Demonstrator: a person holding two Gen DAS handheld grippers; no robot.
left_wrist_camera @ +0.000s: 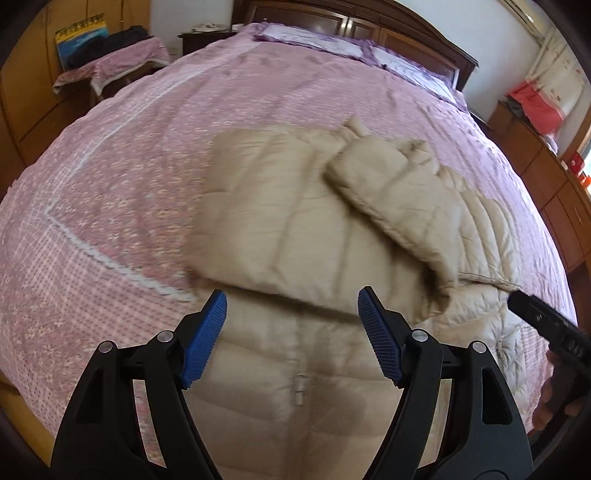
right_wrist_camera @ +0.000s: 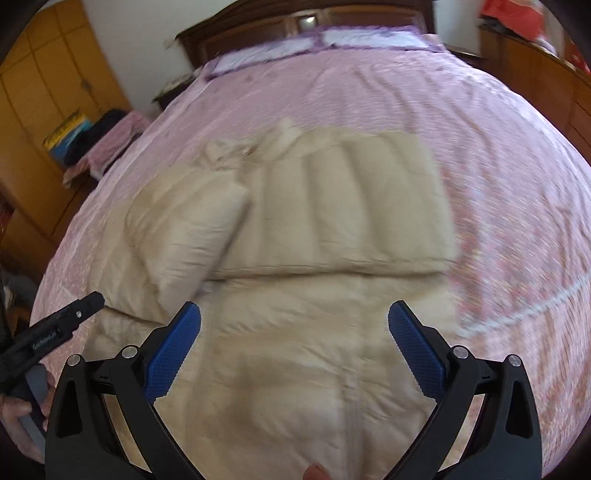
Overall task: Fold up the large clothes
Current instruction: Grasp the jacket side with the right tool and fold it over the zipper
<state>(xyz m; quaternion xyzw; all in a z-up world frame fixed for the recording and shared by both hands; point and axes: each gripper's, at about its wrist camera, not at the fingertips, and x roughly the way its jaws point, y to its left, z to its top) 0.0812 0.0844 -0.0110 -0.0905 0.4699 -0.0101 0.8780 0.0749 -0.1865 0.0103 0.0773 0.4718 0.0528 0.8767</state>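
A beige quilted down jacket (left_wrist_camera: 295, 229) lies on the pink bed, its far part folded back over the body and one sleeve (left_wrist_camera: 391, 206) laid across it. Its zipper (left_wrist_camera: 300, 387) runs toward me. My left gripper (left_wrist_camera: 291, 299) is open and empty, hovering above the jacket's near part. In the right wrist view the same jacket (right_wrist_camera: 332, 229) lies with the sleeve (right_wrist_camera: 192, 229) at the left. My right gripper (right_wrist_camera: 295, 314) is open and empty above the jacket's near part. The other gripper's body shows at the edge of each view (left_wrist_camera: 546, 321) (right_wrist_camera: 55, 328).
The pink floral bedspread (left_wrist_camera: 147, 166) covers the whole bed. Pillows (left_wrist_camera: 332, 44) lie by the dark wooden headboard (right_wrist_camera: 295, 22). A covered side table with bags (left_wrist_camera: 110, 55) stands left of the bed. Wooden cabinets (left_wrist_camera: 546, 177) line the right wall.
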